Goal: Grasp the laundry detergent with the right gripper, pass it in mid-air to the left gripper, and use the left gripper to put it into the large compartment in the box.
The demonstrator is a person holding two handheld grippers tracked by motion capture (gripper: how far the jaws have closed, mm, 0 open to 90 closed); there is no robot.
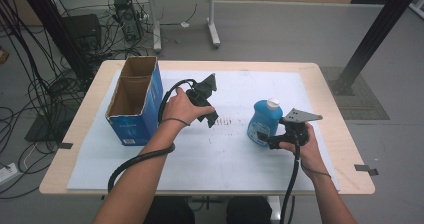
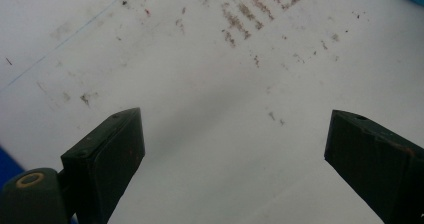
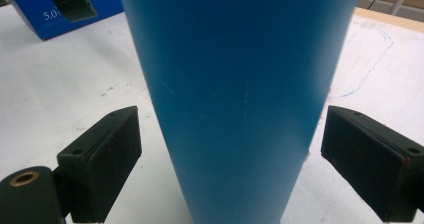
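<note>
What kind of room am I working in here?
Most likely a lab or test workshop, not a home: a wooden table under a stained white sheet, loose cables tangled on the grey floor, and black frame posts beside the table.

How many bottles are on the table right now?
1. The blue bottle stands right of centre on the table, between the open jaws of the right gripper. The box could hide others.

On the white mat, blue bottle w/ white cap stands upright just beside right gripper, left gripper hovers mid-mat, open blue cardboard box stands at left of mat.
</note>
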